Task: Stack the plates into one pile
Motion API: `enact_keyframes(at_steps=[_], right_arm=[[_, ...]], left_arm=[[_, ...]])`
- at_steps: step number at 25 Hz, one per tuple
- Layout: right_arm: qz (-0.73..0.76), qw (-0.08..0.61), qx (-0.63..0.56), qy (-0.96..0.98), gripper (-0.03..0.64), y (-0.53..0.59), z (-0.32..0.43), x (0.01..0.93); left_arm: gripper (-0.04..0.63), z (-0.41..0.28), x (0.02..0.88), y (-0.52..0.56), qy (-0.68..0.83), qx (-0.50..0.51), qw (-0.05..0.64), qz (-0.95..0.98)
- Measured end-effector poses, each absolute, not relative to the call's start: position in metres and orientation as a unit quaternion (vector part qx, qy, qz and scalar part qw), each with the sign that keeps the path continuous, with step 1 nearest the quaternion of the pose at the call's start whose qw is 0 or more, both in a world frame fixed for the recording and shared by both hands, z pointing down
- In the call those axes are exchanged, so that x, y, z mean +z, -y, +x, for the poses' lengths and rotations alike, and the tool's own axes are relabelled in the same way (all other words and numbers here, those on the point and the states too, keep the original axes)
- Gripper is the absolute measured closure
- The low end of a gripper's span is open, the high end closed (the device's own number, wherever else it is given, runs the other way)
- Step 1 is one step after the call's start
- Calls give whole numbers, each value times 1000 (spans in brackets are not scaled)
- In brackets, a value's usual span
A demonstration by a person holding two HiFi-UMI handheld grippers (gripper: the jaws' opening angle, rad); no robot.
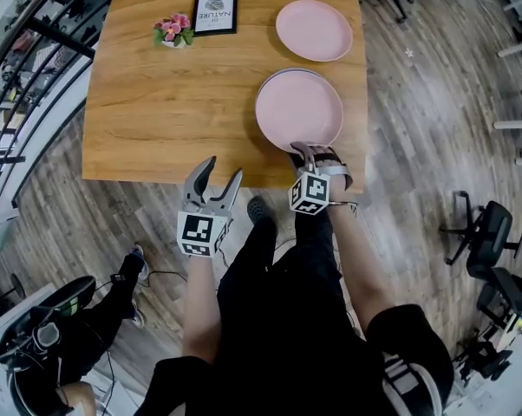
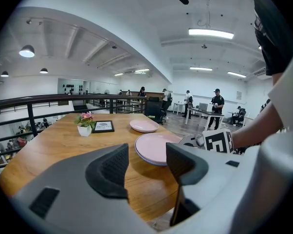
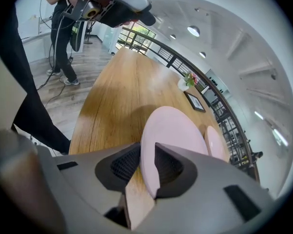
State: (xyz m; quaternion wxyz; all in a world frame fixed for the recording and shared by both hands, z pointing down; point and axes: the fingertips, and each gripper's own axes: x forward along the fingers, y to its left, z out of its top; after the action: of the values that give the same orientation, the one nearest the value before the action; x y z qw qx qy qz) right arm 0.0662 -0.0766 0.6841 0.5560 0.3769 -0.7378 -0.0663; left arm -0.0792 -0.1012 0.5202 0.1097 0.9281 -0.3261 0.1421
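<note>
Head view: a person stands at the near edge of a wooden table (image 1: 157, 102), a two-jaw gripper in each hand.
Near plate (image 1: 299, 109): pink, flat on the table by its near right corner. A paler rim shows under its far-left edge; whether that is a second plate beneath cannot be told.
Far plate (image 1: 314, 29): pink, alone near the table's far right corner, apart from the near plate.
Right gripper (image 1: 313, 152): at the near plate's closest edge. The right gripper view shows the jaws (image 3: 146, 152) astride that rim, with the plate (image 3: 173, 130) edge-on between them. They stand partly apart, with bare wood showing between one pad and the rim, so no clamp is on it.
Left gripper (image 1: 222, 178): held just off the table's near edge, over the floor (image 1: 88, 224), pointing at the tabletop. In the left gripper view its jaws (image 2: 147, 155) stand wide apart with nothing between them.
Far left of table: a small flower pot (image 1: 172, 31) beside a framed card (image 1: 215, 11).
</note>
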Motion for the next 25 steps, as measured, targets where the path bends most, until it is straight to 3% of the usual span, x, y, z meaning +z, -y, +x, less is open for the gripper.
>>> enact_keyframes(at_steps=[14,25], right_arm=[[403,525,-56,747,491,82,76,661],[405,515,-73,752,491,110,119,637]], left_arm=[[345,-64,512,108,319,142,110,930],[345,-12,501,126,324,134,108,930]])
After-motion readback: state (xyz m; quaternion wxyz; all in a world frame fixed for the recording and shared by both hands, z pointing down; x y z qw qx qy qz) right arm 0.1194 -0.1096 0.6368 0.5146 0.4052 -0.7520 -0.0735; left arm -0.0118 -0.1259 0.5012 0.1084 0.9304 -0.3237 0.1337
